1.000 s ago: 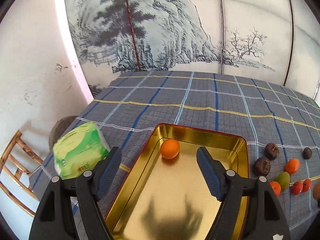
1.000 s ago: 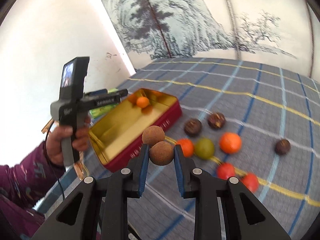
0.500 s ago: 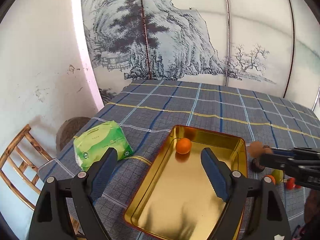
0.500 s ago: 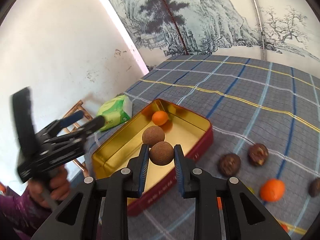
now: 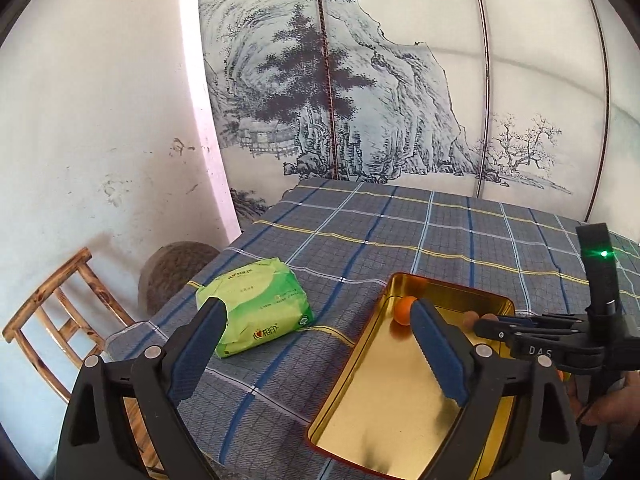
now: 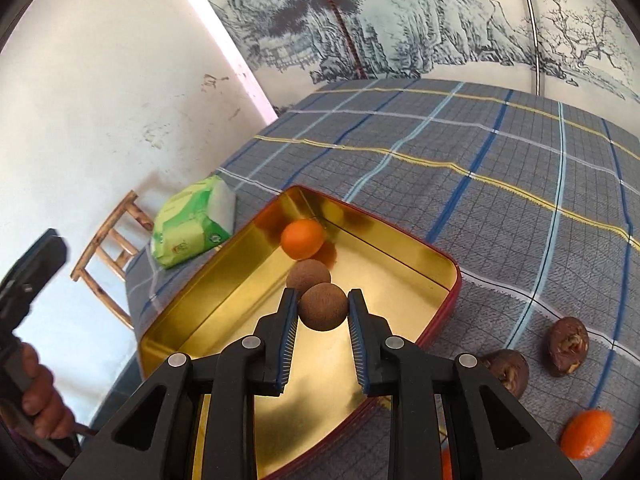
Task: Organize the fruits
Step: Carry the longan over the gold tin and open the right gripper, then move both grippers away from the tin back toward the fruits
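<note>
A gold tin tray with a red outer wall point(image 6: 404, 240) point(image 5: 464, 294) lies on the checked tablecloth. One small orange fruit point(image 6: 302, 239) point(image 5: 403, 311) sits in its far corner. My right gripper point(image 6: 322, 307) is shut on a pair of joined round brown fruits point(image 6: 322, 306) and holds them over the tray, just short of the orange fruit. It also shows in the left wrist view point(image 5: 478, 320), reaching in from the right. My left gripper point(image 5: 316, 322) is open and empty, held above the tray's left edge.
A green tissue pack point(image 5: 256, 300) point(image 6: 192, 222) lies left of the tray. Two dark wrinkled fruits point(image 6: 566, 346) and an orange one point(image 6: 586, 434) lie right of the tray. A wooden chair point(image 5: 52, 316) stands off the table's left edge. A painted screen stands behind.
My right gripper has carried the brown fruits left from the loose fruits to above the tray. My left gripper has pulled back and up, away from the tray.
</note>
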`<state>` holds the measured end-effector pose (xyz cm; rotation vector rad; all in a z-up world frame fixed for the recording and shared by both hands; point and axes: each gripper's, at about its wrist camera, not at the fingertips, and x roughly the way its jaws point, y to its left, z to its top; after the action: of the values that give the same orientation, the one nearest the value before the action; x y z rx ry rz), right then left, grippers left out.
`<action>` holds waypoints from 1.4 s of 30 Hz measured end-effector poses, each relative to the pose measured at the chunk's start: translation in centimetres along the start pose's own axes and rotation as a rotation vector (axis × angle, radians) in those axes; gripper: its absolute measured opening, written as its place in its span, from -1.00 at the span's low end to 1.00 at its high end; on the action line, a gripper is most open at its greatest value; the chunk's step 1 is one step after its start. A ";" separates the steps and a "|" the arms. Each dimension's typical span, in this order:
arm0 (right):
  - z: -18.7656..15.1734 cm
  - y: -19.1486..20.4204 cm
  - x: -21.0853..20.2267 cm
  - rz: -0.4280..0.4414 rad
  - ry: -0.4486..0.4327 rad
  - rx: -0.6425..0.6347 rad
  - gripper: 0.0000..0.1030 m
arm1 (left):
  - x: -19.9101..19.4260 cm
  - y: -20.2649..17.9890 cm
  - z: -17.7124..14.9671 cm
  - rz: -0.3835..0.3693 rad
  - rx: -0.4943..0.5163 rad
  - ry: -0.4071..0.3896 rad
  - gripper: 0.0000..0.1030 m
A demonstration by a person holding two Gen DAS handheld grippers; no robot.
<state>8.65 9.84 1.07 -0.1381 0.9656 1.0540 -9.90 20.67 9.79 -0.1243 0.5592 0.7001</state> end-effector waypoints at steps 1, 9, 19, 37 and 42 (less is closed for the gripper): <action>0.0 -0.1 0.3 -0.005 0.004 0.003 -0.49 | 0.0 0.1 0.0 0.000 -0.002 0.000 0.77; 0.2 -0.3 1.9 -0.027 0.026 0.016 -0.49 | 0.3 0.6 -0.3 0.003 -0.014 0.012 0.79; 0.4 0.1 2.6 -0.012 0.023 0.019 -0.49 | 0.6 1.0 -0.6 0.007 -0.016 0.020 0.79; -1.3 1.0 -2.4 0.042 -0.077 0.009 -0.40 | 0.8 -0.1 -1.7 -0.021 0.014 0.049 0.80; -5.7 -0.5 -8.6 -0.096 -0.162 -0.028 -0.40 | 0.1 -2.1 -1.9 -0.122 0.078 0.066 0.80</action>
<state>4.39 0.84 3.73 -0.1196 0.7903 0.9749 -9.37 18.60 7.92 -0.1083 0.6357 0.5564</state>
